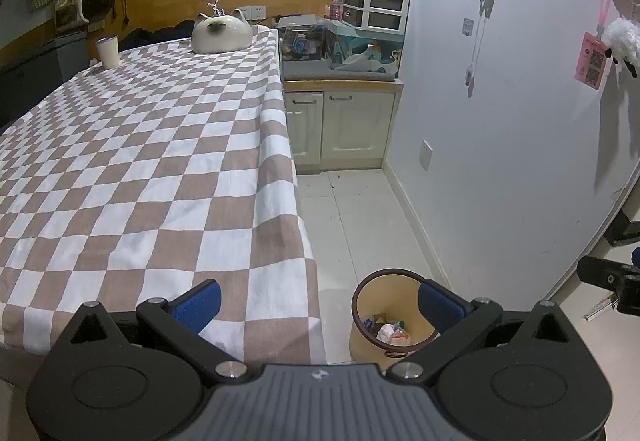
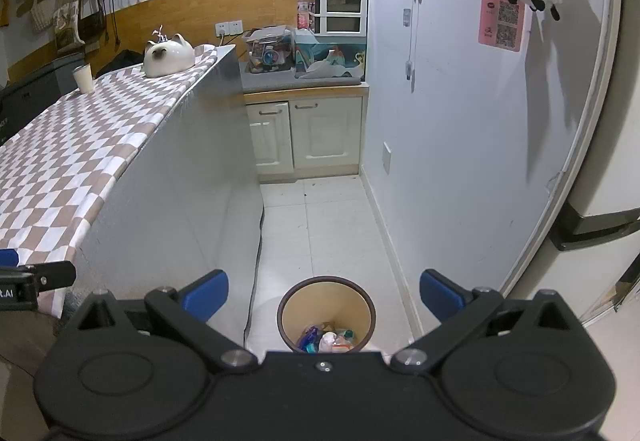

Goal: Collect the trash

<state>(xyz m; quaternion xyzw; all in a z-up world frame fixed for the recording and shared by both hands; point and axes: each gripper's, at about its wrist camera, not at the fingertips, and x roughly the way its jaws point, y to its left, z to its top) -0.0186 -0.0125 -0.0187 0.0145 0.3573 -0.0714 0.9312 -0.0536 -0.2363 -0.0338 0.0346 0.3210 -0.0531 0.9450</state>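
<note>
Trash (image 2: 328, 339) inside one bin (image 2: 286, 315).

bin (image 2: 326, 311) base — hidden behind right tool | trash (image 2: 329, 341) items — too small to tell

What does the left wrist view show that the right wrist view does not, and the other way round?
Only the left wrist view looks down across the checkered cloth, with the right claw at its edge. Only the right wrist view shows the table's plain grey side panel, the cable along the floor, and the trash bin centred between the open fingers. Both show the bin holding trash, the cat-shaped pot, the white cup, the cabinet, both claws open and empty.
</note>
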